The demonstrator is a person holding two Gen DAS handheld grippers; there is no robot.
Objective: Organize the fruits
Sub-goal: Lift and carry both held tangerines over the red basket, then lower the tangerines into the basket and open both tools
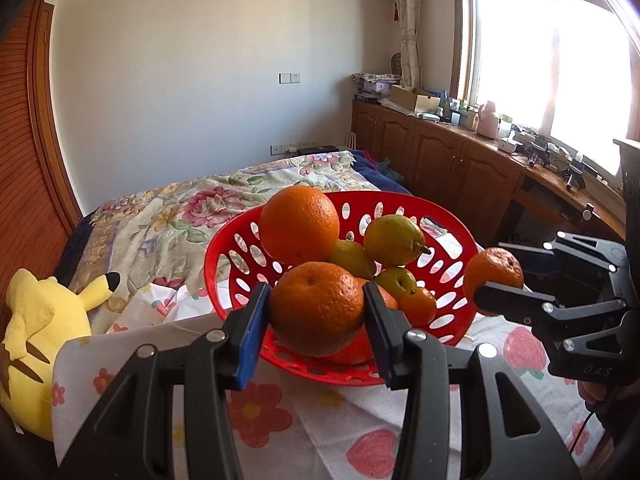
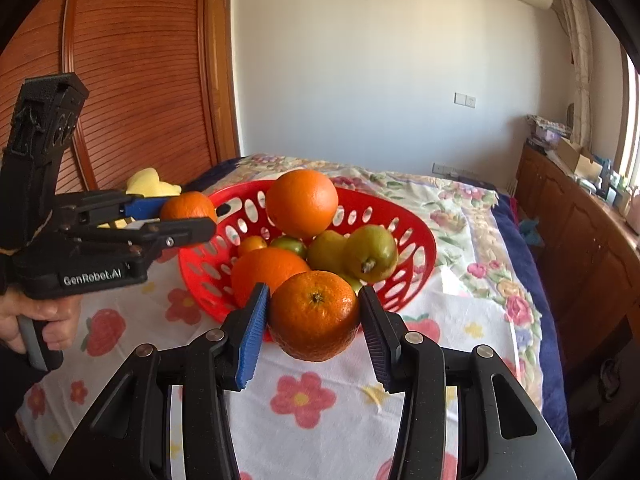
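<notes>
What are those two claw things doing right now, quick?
Left gripper: closed on an orange, beside the red basket.
Right gripper: closed on another orange.

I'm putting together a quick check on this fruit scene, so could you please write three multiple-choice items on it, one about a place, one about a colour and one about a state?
1. Where is the large orange?
A. On top of the fruit in the basket
B. On the cloth beside the basket
C. In the left gripper

2. What colour is the basket?
A. Blue
B. Red
C. White

3. What is the right gripper doing?
A. Hanging open and empty
B. Gripping the basket rim
C. Holding a mandarin

Answers:
1 A, it sits highest on the pile.
2 B, the perforated wall is red.
3 C, both pads press the mandarin's sides.
</notes>
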